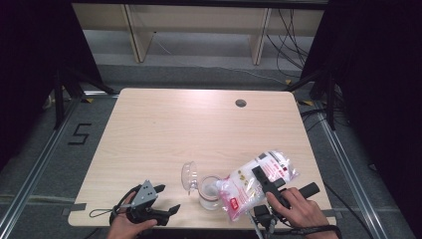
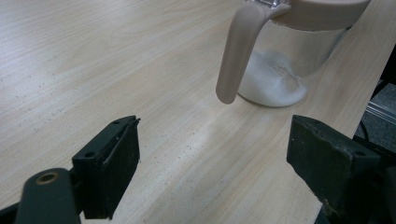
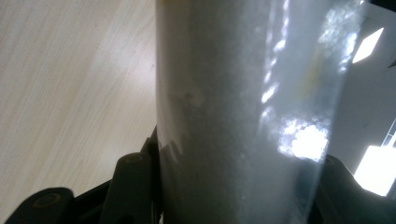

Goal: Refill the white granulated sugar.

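High view: right gripper (image 1: 265, 182) clamps a clear plastic bag of white granules with red printing (image 1: 256, 181), tilted mouth-down over the clear glass jar with a beige rim (image 1: 209, 192) near the front edge of the pale wood worktop (image 1: 164, 124). Pouring looks underway; the bag is mostly full. A clear lid (image 1: 188, 176) rests just beside the jar. The bag's print is too small to read. A "5" is taped on the floor.

Left gripper view: left gripper (image 2: 212, 161) jaws wide, empty; jar (image 2: 285, 60) holds a shallow white layer.

Right gripper view: jaws pinch the bag (image 3: 238, 116).
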